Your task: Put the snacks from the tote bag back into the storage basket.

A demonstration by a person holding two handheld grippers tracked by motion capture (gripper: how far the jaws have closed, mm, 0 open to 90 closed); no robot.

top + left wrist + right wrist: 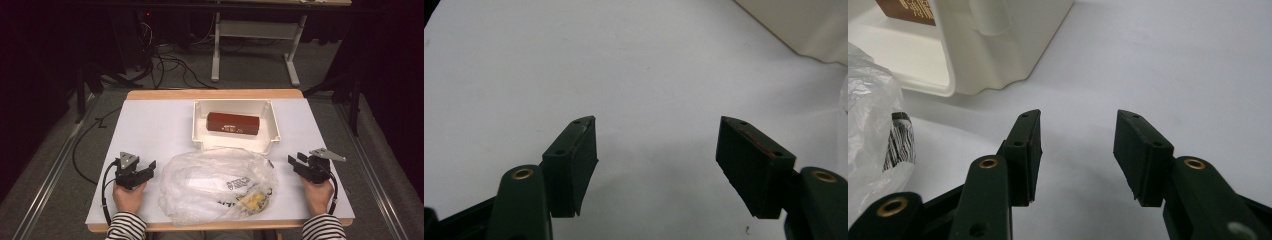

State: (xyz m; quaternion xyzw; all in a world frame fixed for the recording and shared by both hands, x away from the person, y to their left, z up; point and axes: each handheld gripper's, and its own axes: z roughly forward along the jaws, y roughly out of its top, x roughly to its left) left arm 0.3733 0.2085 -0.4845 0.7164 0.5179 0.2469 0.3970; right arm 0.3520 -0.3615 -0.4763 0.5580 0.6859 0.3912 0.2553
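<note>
The bag [217, 184] lies crumpled at the table's [150, 125] near edge between both grippers, in front of the bin [272, 120] holding a brown box [234, 123]; the left gripper [148, 166] and right gripper [295, 161] gape empty beside it; thin film could slip from a pinch, or the bag slide off the edge.

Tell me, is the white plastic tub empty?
No. The white plastic tub holds a dark red rectangular box lying flat on its floor.
</note>
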